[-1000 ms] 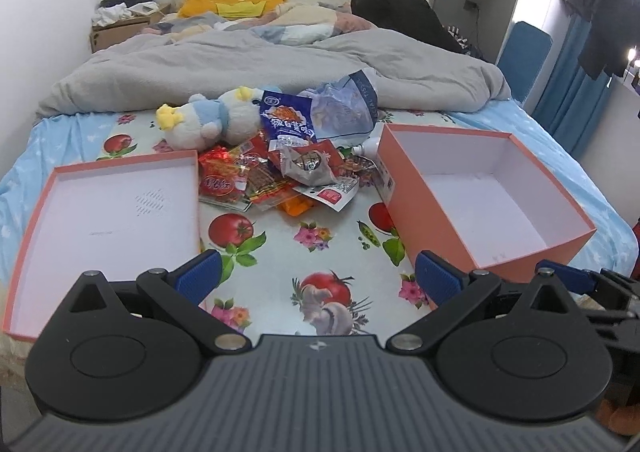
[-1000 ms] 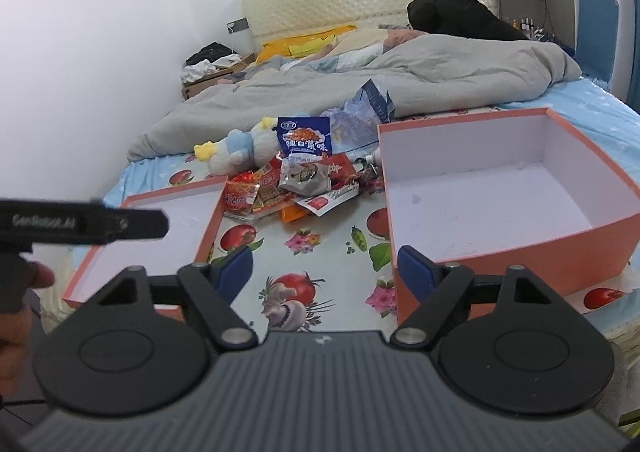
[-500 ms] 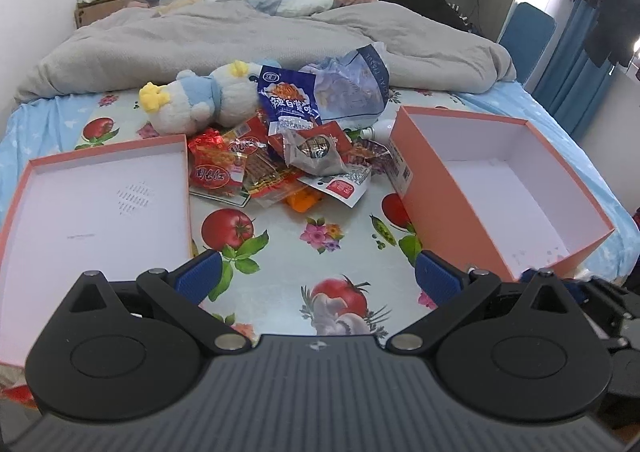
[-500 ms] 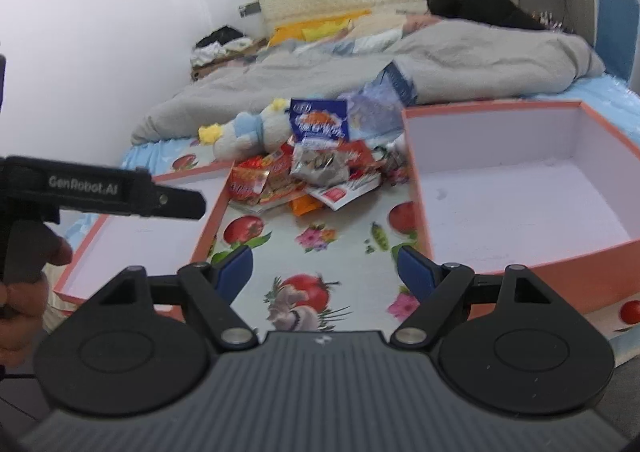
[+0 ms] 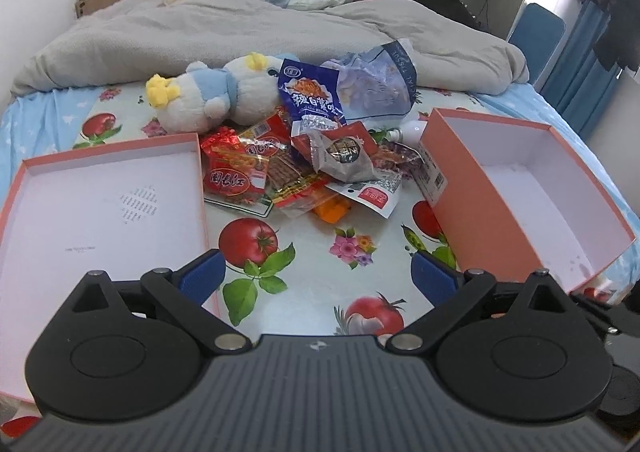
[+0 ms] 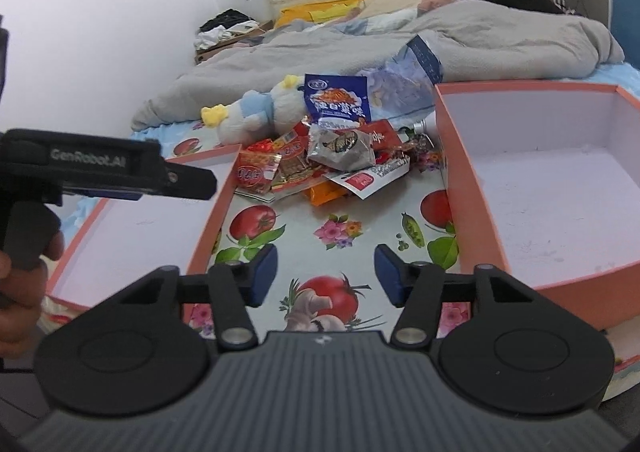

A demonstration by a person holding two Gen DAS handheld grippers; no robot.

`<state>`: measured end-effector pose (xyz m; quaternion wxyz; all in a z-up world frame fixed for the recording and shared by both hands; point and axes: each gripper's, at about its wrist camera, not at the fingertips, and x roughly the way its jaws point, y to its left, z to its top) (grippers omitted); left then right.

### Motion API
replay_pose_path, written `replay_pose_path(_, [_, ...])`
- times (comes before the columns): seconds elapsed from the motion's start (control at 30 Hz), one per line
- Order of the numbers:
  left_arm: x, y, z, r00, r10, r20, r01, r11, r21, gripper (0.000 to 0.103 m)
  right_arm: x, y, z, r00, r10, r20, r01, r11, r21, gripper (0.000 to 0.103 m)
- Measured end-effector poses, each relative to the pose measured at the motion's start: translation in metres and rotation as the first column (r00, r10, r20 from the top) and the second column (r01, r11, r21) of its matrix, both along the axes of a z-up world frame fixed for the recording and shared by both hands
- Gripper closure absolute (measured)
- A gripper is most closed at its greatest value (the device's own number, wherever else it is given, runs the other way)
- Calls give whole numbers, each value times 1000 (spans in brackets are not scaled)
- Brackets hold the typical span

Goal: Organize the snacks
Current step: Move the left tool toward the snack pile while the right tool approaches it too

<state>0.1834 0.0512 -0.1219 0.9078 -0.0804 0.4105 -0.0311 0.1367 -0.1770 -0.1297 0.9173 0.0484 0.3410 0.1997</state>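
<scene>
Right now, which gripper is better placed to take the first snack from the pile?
Left, by a little. The left gripper is open, facing the snack pile; the right gripper is narrower, nearer the deep box.

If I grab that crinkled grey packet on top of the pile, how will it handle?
The grey packet looks puffy and creased, so probably light and floppy. Its glossy film may slip between the fingers. It rests loosely on other wrappers, so neighbours may shift.

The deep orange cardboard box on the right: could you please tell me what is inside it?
Nothing: the deep orange cardboard box shows a bare white floor and walls. Its near wall hides the closest strip of floor. The snack packets lie outside, left of it.
</scene>
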Motion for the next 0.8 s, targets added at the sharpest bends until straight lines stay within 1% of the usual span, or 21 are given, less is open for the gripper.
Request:
replay_pose_path(0.13, [12, 6, -9, 1000, -22, -9, 22, 1000, -10, 8, 9, 10, -11, 1000, -13, -1, 13, 1000, -12, 49])
replay_pose_path(0.23, [20, 12, -15, 1000, -26, -8, 26, 999, -32, 11, 14, 15, -17, 1000, -20, -5, 20, 1000, -20, 54])
replay_pose_path(0.4, [40, 19, -23, 1000, -28, 0, 27, 997, -66, 18, 32, 21, -22, 999, -49, 24, 50, 998, -46, 55])
replay_pose_path(0.47, [49, 23, -26, 1000, -25, 1, 25, 996, -91, 20, 41, 22, -24, 998, -63, 30, 64, 997, -50, 55])
replay_pose_path(0.67, [77, 27, -41, 999, -40, 1, 40, 990, -138, 21, 76, 25, -34, 995, -96, 37, 98, 993, -63, 55])
replay_pose_path(0.8, [99, 32, -51, 999, -38, 2, 38, 981, -189, 22, 96, 28, -43, 994, -104, 38, 107, 992, -65, 55])
